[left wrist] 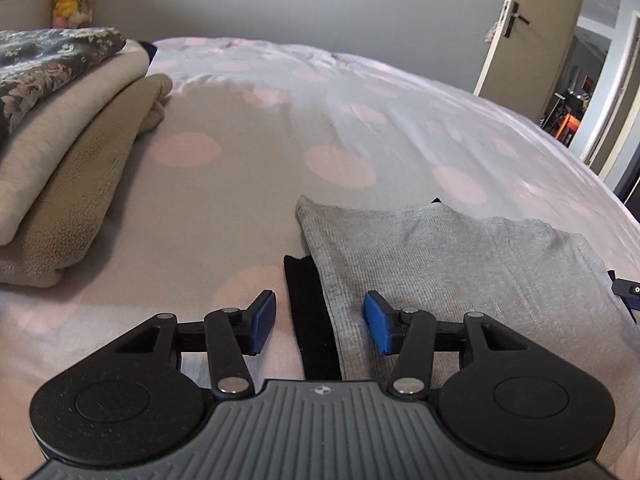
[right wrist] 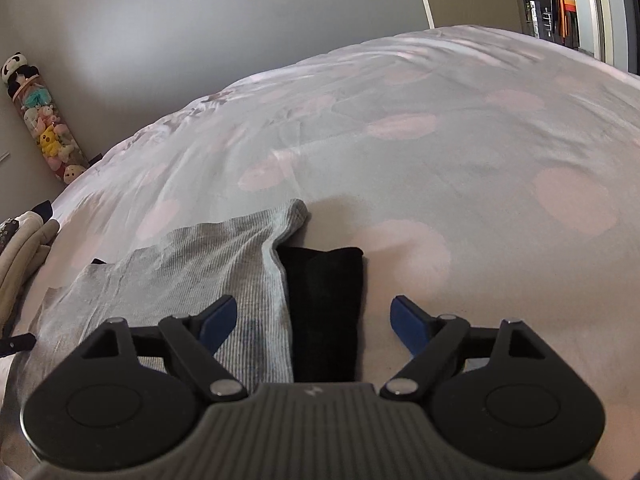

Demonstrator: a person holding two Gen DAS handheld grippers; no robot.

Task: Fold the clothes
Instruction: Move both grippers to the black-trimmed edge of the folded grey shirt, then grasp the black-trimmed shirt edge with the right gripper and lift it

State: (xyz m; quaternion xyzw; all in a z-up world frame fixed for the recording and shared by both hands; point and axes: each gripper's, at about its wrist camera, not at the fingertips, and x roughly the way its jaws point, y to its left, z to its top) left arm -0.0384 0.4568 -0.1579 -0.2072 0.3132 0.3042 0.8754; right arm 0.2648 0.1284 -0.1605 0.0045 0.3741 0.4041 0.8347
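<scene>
A: While peering along the left gripper (left wrist: 320, 326): jaws how?

B: Partly apart, blue pads (left wrist: 264, 322) gripping nothing. Below the gap, a strip of black cloth (left wrist: 308, 312) and the edge of the grey top (left wrist: 440, 264).

A: Touching either?

B: Cannot tell. Right-hand pad over the grey, left-hand pad over the bedcover (left wrist: 224, 208).

A: And the right gripper (right wrist: 314, 322)?

B: Wide apart, empty too. Black cloth straight ahead between the fingers, one finger over the grey top, the other over bare bedcover.

A: Lie of the clothes?

B: Grey top spread flat on the near part of the bed, overlapping the black cloth, with black showing past both side edges. Far corner of the grey a little rucked in the right view.

A: Anything else about?

B: Folded blankets (left wrist: 60, 140) stacked at the left of the bed, well apart from the top. Bedcover pink-spotted, wrinkled farther off. Door (left wrist: 520, 28) ajar beyond the far right corner, and a tube of plush toys (right wrist: 48, 136) against the wall.
</scene>
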